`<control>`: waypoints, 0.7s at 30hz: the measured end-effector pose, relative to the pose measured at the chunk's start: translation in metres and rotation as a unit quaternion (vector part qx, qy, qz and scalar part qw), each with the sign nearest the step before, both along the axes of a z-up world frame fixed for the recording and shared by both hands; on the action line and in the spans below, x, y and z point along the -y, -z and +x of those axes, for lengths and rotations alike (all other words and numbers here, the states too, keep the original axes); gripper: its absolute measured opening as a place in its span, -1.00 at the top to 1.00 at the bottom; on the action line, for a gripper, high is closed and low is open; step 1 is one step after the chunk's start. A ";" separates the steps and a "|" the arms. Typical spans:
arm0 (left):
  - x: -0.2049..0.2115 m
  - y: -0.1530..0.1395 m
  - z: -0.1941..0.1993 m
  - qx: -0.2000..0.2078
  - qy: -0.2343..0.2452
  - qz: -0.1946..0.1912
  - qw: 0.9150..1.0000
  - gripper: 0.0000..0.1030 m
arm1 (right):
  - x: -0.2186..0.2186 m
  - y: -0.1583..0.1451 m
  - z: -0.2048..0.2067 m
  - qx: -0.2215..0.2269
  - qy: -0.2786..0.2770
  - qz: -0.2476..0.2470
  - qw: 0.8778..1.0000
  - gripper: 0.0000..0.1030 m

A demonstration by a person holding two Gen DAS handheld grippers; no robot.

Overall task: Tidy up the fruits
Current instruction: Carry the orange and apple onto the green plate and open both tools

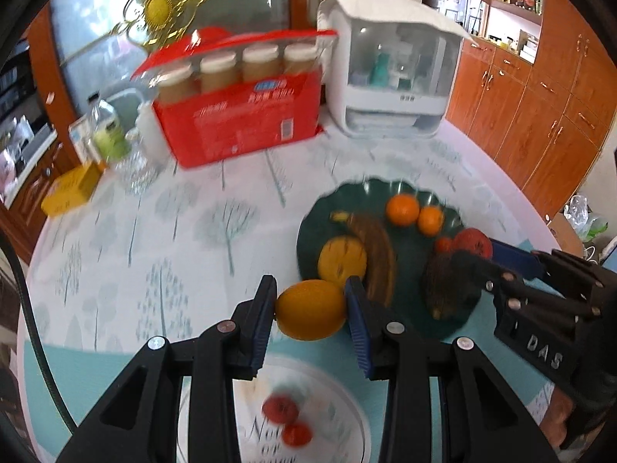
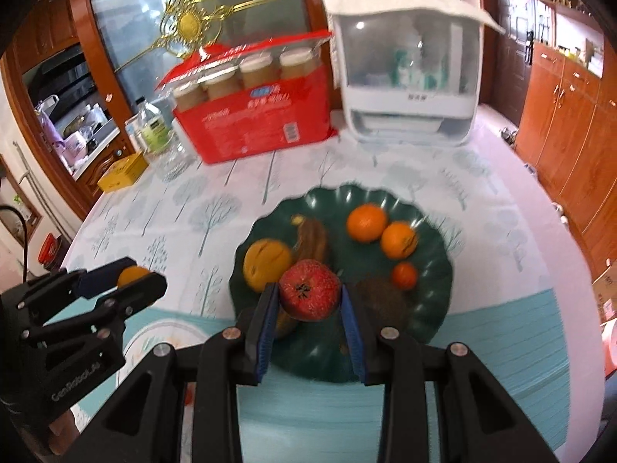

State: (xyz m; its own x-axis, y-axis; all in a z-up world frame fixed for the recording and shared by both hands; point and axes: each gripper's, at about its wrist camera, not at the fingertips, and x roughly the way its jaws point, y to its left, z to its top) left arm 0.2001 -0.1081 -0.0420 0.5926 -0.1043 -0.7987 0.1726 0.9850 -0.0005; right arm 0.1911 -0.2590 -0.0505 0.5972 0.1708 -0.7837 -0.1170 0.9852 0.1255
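Left tongs pinching a yellow-orange lemon between blue pads, held off the table just at the near rim of the dark green scalloped plate. Right tongs clamped on a red pomegranate, pads pressed to either side, calyx facing the camera, lifted above the near half of that plate. On the plate: a browned banana, a yellow-orange round fruit touching its left side, two oranges side by side toward the far right, one small red-orange fruit nearer, and a dark brown rough-skinned fruit at the near right, too blurred to name. Seen from the left wrist, a white round plate with lettering below the tongs, carrying two small red fruits, blurred. Tree-patterned cloth over the table, with a teal band along the near edge. Toward the back: a red carton with four white-capped bottles standing in its open top, a white lidded storage case with a clear front to its right, a clear bottle with a green label and a yellow box to its left. Wooden cabinets along the right wall.
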 end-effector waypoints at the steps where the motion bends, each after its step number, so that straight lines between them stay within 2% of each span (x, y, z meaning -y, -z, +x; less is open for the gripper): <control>1: 0.005 -0.002 0.007 0.004 0.002 0.002 1.000 0.32 | 0.002 -0.002 0.005 0.003 0.005 -0.004 1.000 0.36; 9: 0.029 0.001 0.050 0.000 0.003 0.009 1.000 0.32 | 0.019 0.009 0.038 -0.018 0.038 -0.019 0.999 0.35; 17: 0.035 0.025 0.066 -0.023 -0.002 0.019 1.000 0.29 | 0.023 0.029 0.046 -0.049 0.045 -0.028 0.997 0.35; 19: 0.035 0.028 0.069 -0.027 -0.002 0.022 0.999 -0.02 | 0.022 0.033 0.047 -0.056 0.041 -0.028 0.997 0.34; 20: 0.034 0.030 0.069 -0.028 -0.003 0.022 0.999 -0.38 | 0.022 0.035 0.047 -0.062 0.041 -0.028 0.997 0.34; 21: 0.033 0.030 0.069 -0.028 -0.005 0.021 0.999 -0.58 | 0.021 0.036 0.047 -0.065 0.042 -0.028 0.997 0.29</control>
State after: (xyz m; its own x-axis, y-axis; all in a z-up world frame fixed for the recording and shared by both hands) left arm 0.2694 -0.1413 -0.0719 0.5483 -0.0640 -0.8338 0.1633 0.9861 0.0317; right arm 0.2381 -0.2805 -0.0869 0.4996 0.0775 -0.8628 -0.0197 0.9967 0.0782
